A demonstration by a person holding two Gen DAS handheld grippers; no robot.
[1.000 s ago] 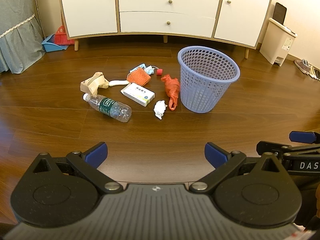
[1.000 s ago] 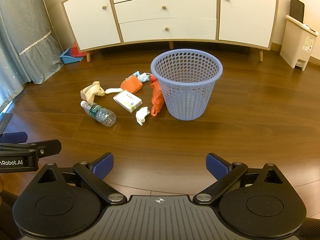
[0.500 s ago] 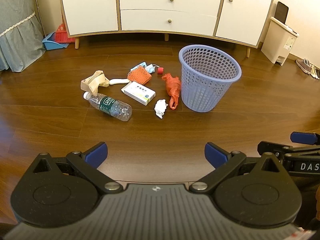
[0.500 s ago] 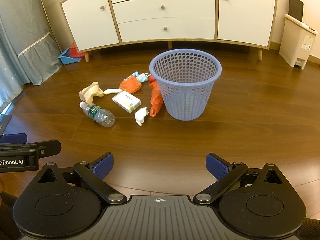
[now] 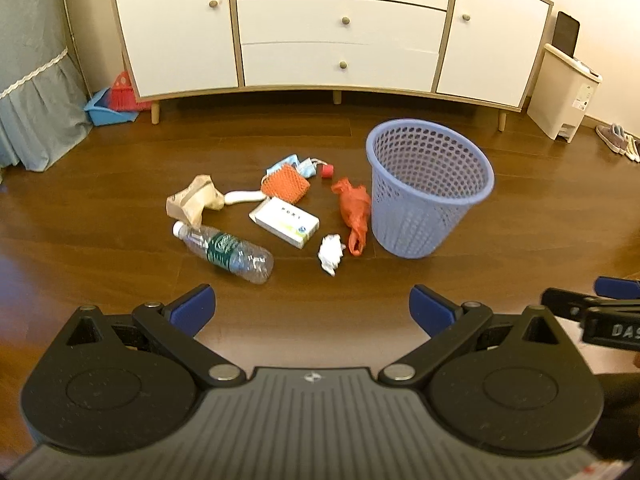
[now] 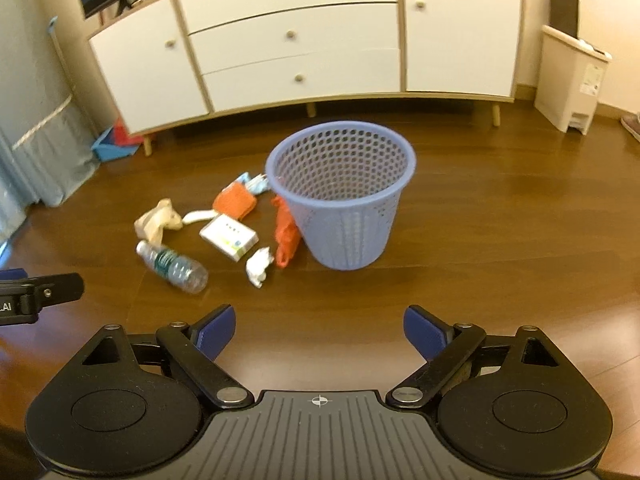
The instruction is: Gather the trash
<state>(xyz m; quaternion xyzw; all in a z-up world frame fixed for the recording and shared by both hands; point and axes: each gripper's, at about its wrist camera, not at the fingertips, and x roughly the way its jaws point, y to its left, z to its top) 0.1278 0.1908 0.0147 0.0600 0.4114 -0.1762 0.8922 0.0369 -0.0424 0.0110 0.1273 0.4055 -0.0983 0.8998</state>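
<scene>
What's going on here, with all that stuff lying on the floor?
A person is holding a two-finger tool in each hand, about to collect trash. The left gripper and right gripper are both open and empty, well short of the litter. A plastic bottle, white box, crumpled tissue, orange bag and other scraps lie on the wooden floor beside a lavender basket. Nothing shows inside the basket so far.

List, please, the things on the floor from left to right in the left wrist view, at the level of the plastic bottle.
plastic bottle → white box → crumpled white tissue → orange plastic bag → blue basket
</scene>
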